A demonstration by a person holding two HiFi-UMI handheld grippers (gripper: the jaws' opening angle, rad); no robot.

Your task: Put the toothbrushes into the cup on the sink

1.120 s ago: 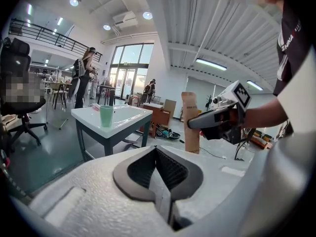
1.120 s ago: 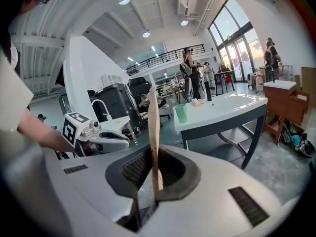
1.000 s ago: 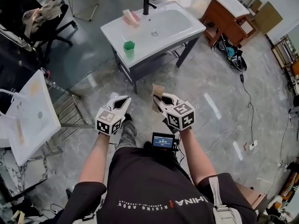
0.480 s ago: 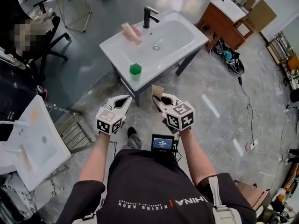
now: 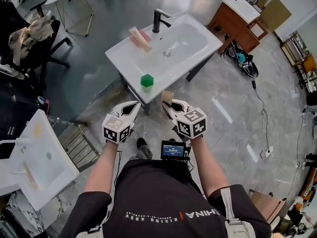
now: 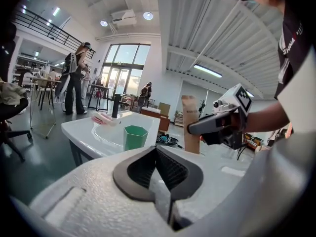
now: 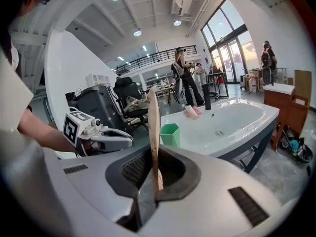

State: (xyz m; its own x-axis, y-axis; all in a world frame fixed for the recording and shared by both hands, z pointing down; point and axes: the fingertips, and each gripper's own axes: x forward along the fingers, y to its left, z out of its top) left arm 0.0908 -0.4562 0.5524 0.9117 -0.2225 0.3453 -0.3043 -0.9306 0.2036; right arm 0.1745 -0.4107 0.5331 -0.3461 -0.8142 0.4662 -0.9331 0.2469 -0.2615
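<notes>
Clamps upright toothbrush packet [image 7: 154, 127] in right gripper [image 5: 169, 107], holds left gripper [image 5: 131, 108] closed and empty, faces cup [image 5: 146, 81] ahead between both, on sink [image 5: 124, 51] edge

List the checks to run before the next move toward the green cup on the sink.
1. Grip: the right tool clamps the flat brown pack at its lower end, and the pack stands upright: ok.
2. Left tool free: its jaws are together with nothing between them: ok.
3. Green cup upright near the front edge of the sink: ok.
4. Cup within reach: both tools are short of the sink: not ok.
5. Cup empty inside: cannot tell.
</notes>
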